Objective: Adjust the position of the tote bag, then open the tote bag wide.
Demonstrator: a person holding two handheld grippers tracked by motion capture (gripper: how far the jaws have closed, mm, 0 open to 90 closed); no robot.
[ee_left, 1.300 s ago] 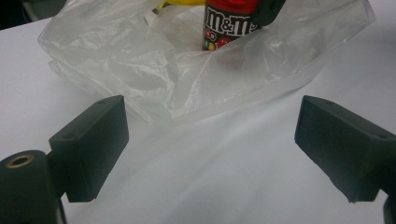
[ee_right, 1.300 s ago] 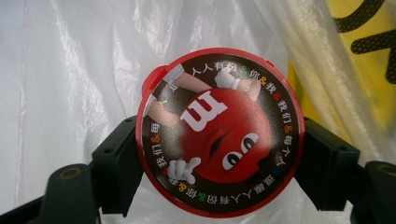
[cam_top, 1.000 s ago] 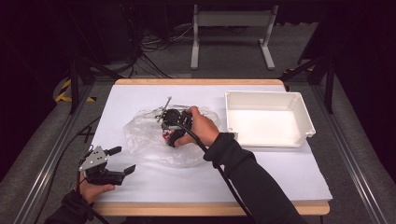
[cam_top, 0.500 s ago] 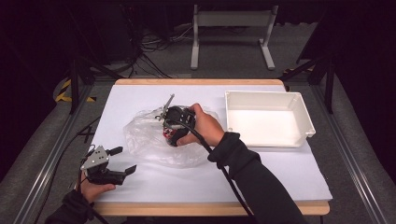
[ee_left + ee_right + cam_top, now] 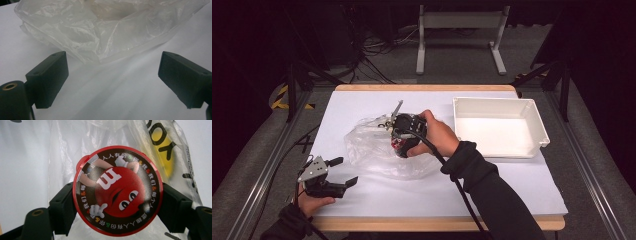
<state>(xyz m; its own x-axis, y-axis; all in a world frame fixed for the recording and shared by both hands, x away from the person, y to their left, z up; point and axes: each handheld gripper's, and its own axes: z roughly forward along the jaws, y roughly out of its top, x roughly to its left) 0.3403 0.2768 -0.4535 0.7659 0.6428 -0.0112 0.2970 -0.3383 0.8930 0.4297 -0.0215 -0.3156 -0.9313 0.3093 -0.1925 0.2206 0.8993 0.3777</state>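
Gripping a round red candy tin with a cartoon face on its lid [image 5: 117,191], the right claw [image 5: 404,145] has one black jaw pressed against each side of the tin's rim, so it's clamped on it for sure. In the high view that claw sits over the crumpled clear plastic bag [image 5: 372,150] in the middle of the white worktop [image 5: 512,190], and the red of the tin peeks out under the hand, right at the bag. From the right gripper view the tin has the bag's film directly behind it, with some black lettering and a yellow patch showing through the plastic up top. Can't tell if the tin is fully clear of the bag or partly inside its mouth. The left claw [image 5: 343,171] is parked near the front left corner of the worktop, jaws spread wide with nothing between them, just bare worktop; in the left gripper view the bag's edge [image 5: 105,32] lies a bit ahead of its tips, not touching. Over on the right side of the worktop there's a white rectangular plastic tray [image 5: 532,112], well apart from both claws
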